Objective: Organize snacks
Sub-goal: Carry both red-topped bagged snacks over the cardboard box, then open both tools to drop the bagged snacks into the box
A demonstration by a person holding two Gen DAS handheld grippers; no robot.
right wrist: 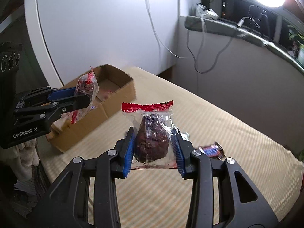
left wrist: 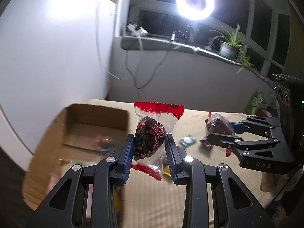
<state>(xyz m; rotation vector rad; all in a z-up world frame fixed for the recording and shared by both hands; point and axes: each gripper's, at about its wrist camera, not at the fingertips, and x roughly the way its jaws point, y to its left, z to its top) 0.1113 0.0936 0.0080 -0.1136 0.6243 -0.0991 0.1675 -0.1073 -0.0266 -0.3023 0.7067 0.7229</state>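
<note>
The left gripper (left wrist: 150, 148) is clamped on a wrapped date (left wrist: 149, 140) held above the striped table (left wrist: 199, 190), near the cardboard box (left wrist: 79, 131); the right gripper (right wrist: 153, 148) is clamped on a second wrapped date (right wrist: 152, 140), with a Snickers bar (right wrist: 211, 150) lying just beyond it

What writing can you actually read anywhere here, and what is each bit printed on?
"DAS": on the body of the right gripper, seen from the left wrist camera.
"GenRobot.AI": on the body of the left gripper, seen from the right wrist camera.
Candy bar on the tablecloth: white lettering, too blurred to read.
Red-edged snack wrappers: only ornament, no readable words.
</note>
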